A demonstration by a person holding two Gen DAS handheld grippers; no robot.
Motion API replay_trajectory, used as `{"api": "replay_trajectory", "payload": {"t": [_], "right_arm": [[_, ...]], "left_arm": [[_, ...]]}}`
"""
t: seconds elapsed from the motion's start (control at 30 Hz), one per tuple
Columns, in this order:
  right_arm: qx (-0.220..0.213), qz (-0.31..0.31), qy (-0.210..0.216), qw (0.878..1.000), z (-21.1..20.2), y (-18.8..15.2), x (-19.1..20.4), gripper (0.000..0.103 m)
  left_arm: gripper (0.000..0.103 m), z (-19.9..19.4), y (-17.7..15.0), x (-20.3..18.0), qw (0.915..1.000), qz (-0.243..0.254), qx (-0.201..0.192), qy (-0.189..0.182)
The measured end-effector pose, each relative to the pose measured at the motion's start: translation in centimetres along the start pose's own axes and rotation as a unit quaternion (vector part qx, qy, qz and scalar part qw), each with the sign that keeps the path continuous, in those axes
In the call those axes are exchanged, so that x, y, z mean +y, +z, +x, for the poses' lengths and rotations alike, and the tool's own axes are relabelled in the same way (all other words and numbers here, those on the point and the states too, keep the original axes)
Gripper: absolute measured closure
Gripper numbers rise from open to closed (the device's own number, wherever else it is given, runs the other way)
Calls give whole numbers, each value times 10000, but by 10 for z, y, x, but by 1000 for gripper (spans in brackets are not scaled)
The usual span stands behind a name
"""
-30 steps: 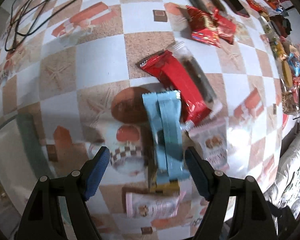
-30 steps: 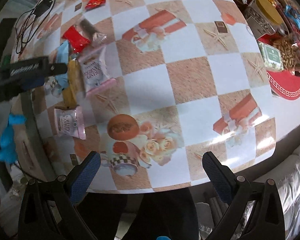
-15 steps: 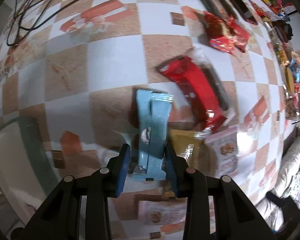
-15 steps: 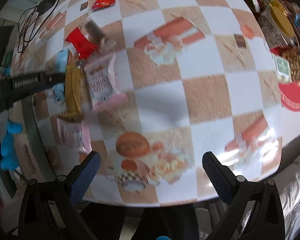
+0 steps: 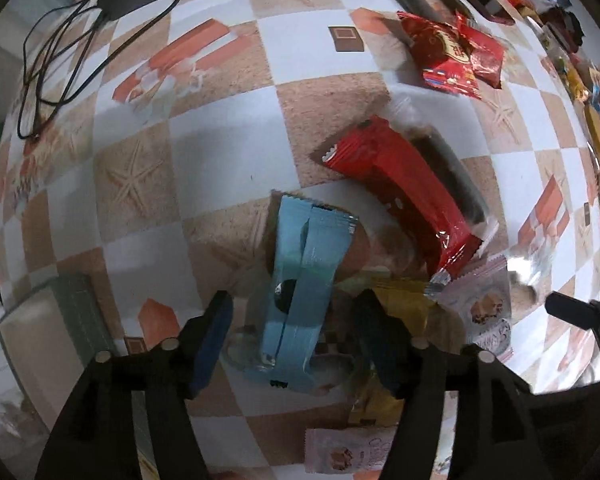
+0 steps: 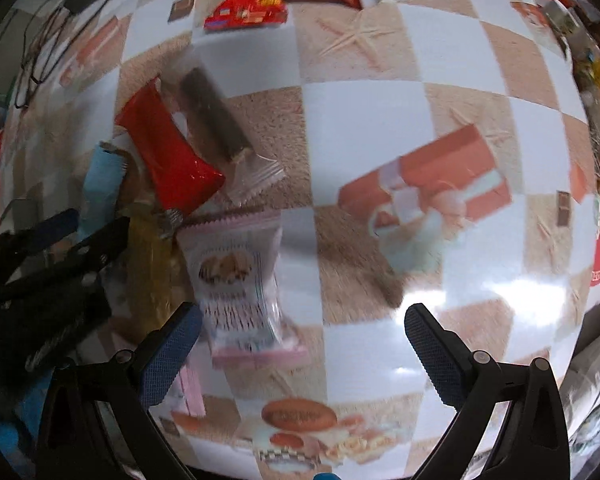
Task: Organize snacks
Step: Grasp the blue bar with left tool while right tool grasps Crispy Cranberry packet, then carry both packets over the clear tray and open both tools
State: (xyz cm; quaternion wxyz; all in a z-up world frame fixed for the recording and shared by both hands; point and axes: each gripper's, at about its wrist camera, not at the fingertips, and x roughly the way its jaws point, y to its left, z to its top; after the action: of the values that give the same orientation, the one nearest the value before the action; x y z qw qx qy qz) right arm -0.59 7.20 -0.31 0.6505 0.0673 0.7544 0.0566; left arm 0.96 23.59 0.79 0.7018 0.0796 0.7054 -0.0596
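Snacks lie in a loose row on a counter (image 5: 228,148) covered in checked, starfish-printed oilcloth. The left gripper (image 5: 294,332) has its fingers spread to either side of a pale blue foil snack bar (image 5: 302,284), with clear gaps on both sides; the bar appears to rest flat, not gripped. Beside it sit a long red foil wrapper (image 5: 404,192), a dark bar in a clear sleeve (image 5: 448,172), a yellow packet (image 5: 404,304) and a pink-and-white biscuit packet (image 6: 236,276). The right gripper (image 6: 302,346) hangs released above the biscuit packet's near end, holding nothing.

If the blue bar is to be straightened, the judgement is to nudge or pinch it across its narrow width, squarely, so the slippery foil does not twist.

Open oilcloth stretches left of the blue bar and right of the biscuit packet. The counter's near edge runs just below the right gripper, and black cables (image 5: 60,48) lie well away at the far left.
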Motion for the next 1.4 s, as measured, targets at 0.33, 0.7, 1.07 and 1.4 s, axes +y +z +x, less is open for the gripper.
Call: {"api": "replay_trajectory", "payload": {"t": [0.33,0.7,1.07,1.4], "right_arm": [[25,-259,-467,9986,16,12,25,0],[-143,-575,-460,9972,-10,16,31,64],[-130,-267,372,9989,-24,-29,4,64],[-188,-354,448,9982,-46,-63,11,64]], "left_arm": [[30,6,7,2,10000,-3,-28,-70],[78,-10,0,-10,9998,30,-25,-199],[78,-62,-60,-5,9974,-29,-387,-603],[78,-92,-112,1,9967,129,-562,-575]]}}
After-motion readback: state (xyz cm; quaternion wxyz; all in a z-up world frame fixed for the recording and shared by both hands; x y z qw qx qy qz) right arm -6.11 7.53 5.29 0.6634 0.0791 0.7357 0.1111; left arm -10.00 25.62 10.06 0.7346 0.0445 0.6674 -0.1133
